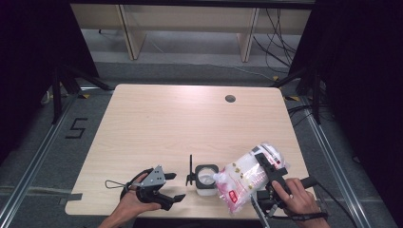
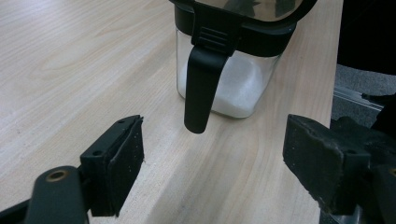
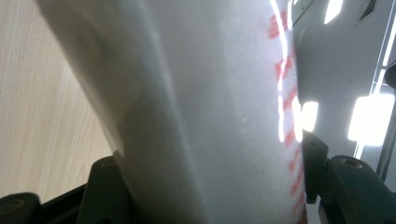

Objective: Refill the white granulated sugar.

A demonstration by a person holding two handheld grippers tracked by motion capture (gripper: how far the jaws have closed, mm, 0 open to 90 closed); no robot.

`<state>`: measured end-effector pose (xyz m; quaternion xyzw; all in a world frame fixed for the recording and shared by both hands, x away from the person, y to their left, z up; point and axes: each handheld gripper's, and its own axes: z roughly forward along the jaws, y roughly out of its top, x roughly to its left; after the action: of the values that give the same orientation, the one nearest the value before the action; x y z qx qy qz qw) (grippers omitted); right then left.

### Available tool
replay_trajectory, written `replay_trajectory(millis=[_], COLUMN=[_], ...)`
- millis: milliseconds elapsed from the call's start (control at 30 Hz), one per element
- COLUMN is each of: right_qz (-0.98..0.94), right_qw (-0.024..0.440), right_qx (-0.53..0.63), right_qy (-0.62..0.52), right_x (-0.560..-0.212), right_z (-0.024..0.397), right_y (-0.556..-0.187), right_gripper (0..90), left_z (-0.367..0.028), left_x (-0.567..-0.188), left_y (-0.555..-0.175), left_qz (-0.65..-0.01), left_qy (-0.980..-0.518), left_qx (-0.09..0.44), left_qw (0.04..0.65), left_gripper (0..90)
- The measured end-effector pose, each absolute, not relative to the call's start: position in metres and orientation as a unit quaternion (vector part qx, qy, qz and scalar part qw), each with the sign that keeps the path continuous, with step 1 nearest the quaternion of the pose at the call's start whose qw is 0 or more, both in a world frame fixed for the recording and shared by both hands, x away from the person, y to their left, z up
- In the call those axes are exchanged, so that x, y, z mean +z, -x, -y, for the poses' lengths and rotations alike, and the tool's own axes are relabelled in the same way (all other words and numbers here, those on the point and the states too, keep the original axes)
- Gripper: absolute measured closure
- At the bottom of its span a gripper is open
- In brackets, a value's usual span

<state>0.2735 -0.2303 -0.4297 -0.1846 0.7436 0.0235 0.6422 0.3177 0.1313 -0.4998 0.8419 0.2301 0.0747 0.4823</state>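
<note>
tilting over clear jar (image 1: 206, 179) at near table (image 1: 166, 128) edge: white bag (image 1: 247, 178), clamped in right gripper (image 1: 272, 173). left gripper (image 1: 172, 186) jaws apart, just left of jar, empty.

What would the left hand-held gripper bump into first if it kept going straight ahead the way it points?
Probably the black handle hanging down the side of the clear jar of white powder. It sits about midway between the open left hand-held gripper jaws, though depth is hard to judge.
</note>
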Motion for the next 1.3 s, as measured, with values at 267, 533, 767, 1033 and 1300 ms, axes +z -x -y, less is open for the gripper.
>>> replay_trajectory(millis=[267, 533, 767, 1033, 1300], right_qz=[-0.738, -0.740, -0.737, -0.747, -0.742], right_qw=[0.646, 0.648, 0.649, 0.642, 0.644], right_qx=[0.028, 0.040, 0.033, 0.028, 0.024], right_qy=[0.192, 0.174, 0.186, 0.170, 0.185], right_x=[-0.4298, -0.4334, -0.4300, -0.4315, -0.4318], right_z=[0.2313, 0.2336, 0.2325, 0.2340, 0.2320], right_y=[-0.2753, -0.2752, -0.2752, -0.2743, -0.2750], right_gripper=[42.4, 42.4, 42.4, 42.5, 42.5], left_z=[-0.1321, -0.1322, -0.1311, -0.1311, -0.1313], left_x=[-0.4994, -0.4994, -0.4997, -0.4997, -0.4996], left_y=[-0.3183, -0.3182, -0.3174, -0.3174, -0.3175], left_qz=[-0.227, -0.227, -0.231, -0.230, -0.227], left_qy=[-0.846, -0.845, -0.840, -0.841, -0.841], left_qx=[0.075, 0.079, 0.074, 0.071, 0.075], left_qw=[0.478, 0.477, 0.485, 0.484, 0.485], left_gripper=[20.1, 20.0, 20.0, 20.0, 20.1])
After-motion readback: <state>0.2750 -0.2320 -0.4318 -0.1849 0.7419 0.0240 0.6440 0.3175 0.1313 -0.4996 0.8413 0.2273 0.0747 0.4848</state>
